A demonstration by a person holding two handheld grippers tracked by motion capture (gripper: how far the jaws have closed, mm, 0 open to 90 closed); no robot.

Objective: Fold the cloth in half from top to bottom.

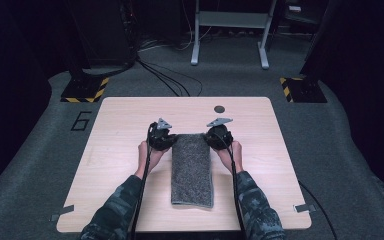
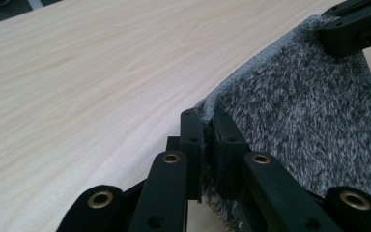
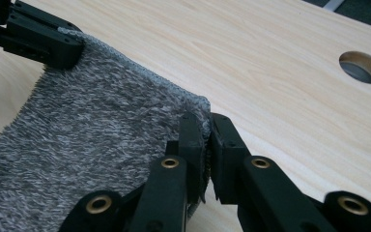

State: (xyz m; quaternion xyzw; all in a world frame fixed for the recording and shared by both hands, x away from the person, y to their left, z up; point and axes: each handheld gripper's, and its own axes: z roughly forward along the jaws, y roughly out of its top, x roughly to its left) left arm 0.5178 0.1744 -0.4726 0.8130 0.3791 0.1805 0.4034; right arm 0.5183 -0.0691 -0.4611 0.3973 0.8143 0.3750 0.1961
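Grey towel (image 1: 192, 170): far corners pinched by left gripper (image 2: 206, 145) and right gripper (image 3: 206, 140); fold not yet made.

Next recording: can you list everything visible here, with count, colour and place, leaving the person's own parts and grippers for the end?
towel: 1, grey, folded into a long strip on the middle of the table, far corners pinched by both grippers
table: 1, light wood, centre of the room
hole: 1, round, dark, in the tabletop near its far edge
frame: 1, pale grey metal, on the floor beyond the table
striped bases: 2, black and yellow, at the table's far corners
forearms: 2, camouflage sleeves, from the near edge
left gripper: 1, black, shut on the towel's far left corner
right gripper: 1, black, shut on the far right corner
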